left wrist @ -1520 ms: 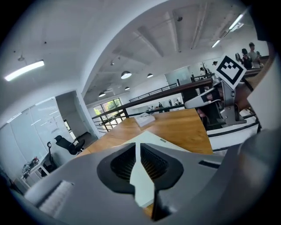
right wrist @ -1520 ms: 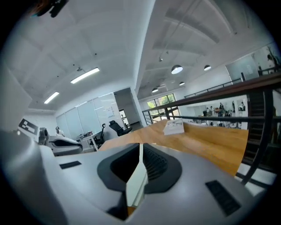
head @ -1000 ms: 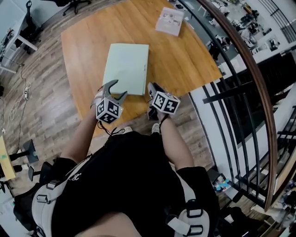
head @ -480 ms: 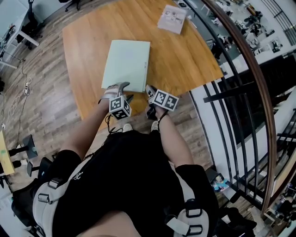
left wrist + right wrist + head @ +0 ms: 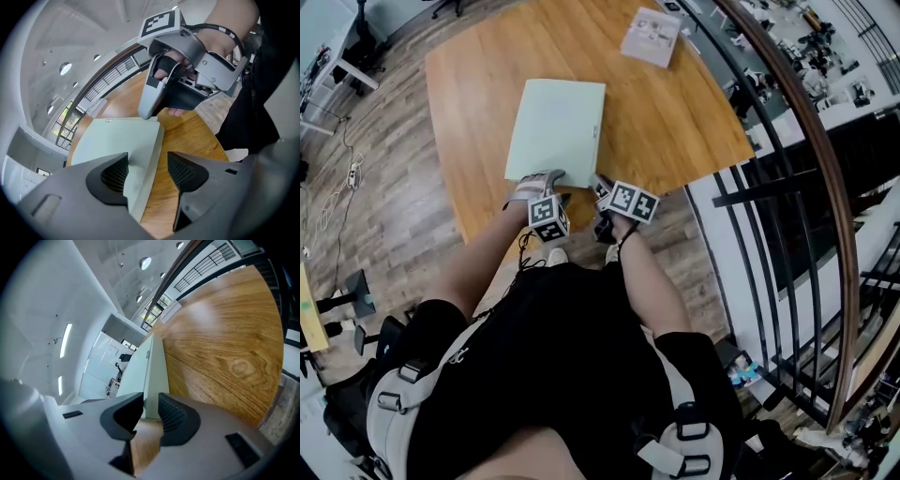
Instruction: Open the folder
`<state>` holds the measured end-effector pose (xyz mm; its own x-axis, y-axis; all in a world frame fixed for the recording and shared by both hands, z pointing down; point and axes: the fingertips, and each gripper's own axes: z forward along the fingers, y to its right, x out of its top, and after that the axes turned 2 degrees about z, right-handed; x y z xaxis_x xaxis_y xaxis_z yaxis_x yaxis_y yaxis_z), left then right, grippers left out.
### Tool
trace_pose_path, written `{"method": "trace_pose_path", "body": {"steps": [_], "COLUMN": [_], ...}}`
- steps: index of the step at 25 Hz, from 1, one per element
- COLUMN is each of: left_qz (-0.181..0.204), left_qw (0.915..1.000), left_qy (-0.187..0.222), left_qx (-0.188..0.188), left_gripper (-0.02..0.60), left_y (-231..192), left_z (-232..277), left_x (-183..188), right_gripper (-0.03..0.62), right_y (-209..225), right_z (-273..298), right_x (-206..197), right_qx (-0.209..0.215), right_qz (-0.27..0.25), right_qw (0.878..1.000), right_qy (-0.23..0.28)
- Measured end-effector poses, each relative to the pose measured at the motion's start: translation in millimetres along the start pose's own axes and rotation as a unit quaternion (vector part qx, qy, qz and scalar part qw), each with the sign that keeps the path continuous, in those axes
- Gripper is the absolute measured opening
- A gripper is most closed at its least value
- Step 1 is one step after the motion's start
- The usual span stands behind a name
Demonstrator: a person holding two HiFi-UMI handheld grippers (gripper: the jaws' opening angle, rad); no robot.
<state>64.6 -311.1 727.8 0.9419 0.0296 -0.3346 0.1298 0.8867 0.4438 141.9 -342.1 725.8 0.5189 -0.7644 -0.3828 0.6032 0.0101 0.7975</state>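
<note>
A pale green folder (image 5: 555, 127) lies closed and flat on the wooden table (image 5: 675, 122), its near edge close to the table's front edge. My left gripper (image 5: 542, 181) is open at that near edge. In the left gripper view its jaws (image 5: 147, 173) straddle the folder's (image 5: 112, 140) right side, one pad over the cover and one over bare wood. My right gripper (image 5: 602, 191) sits at the near right corner. In the right gripper view its jaws (image 5: 151, 412) are shut on the folder's (image 5: 152, 376) corner edge. The right gripper (image 5: 161, 89) also shows there in the left gripper view.
A white booklet (image 5: 651, 37) lies at the table's far right. A black railing with a curved wooden handrail (image 5: 806, 178) runs along the right side. The person's body stands right against the table's front edge.
My left gripper has moved right and forward, from beside the folder's near left corner onto its near edge. The right gripper has stayed at the near right corner.
</note>
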Motion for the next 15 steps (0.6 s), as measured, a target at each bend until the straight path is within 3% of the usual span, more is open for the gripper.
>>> {"method": "trace_pose_path", "body": {"steps": [3,4,5,12,15], "left_qz": [-0.004,-0.004,-0.005,-0.015,-0.048], "left_qw": [0.9999,0.9997,0.9995,0.9997,0.9988], "left_qy": [0.002,0.002,0.003,0.005,0.013], "left_qx": [0.015,0.025,0.030,0.016,-0.004], "left_gripper": [0.242,0.161,0.141,0.120,0.110], "left_y": [-5.5,-9.9,-12.6,-9.5,-9.6], "left_z": [-0.1,-0.6,-0.8,-1.0,-2.3], "left_x": [1.0,1.4,1.3,0.2,-1.3], "right_gripper": [0.083,0.081,0.074,0.063,0.057], "right_y": [-1.1,-2.2,-3.1,-2.5,-3.3], "right_z": [0.7,1.1,1.5,0.2,1.1], "right_x": [-0.6,-0.1,0.3,-1.4,-1.2], "right_qx": [0.007,0.011,0.016,0.043,0.043], "right_qz": [0.000,-0.003,-0.006,0.030,0.028], "right_qw": [1.000,1.000,1.000,0.999,0.999], "right_qy": [-0.003,-0.002,0.000,0.006,0.003]}}
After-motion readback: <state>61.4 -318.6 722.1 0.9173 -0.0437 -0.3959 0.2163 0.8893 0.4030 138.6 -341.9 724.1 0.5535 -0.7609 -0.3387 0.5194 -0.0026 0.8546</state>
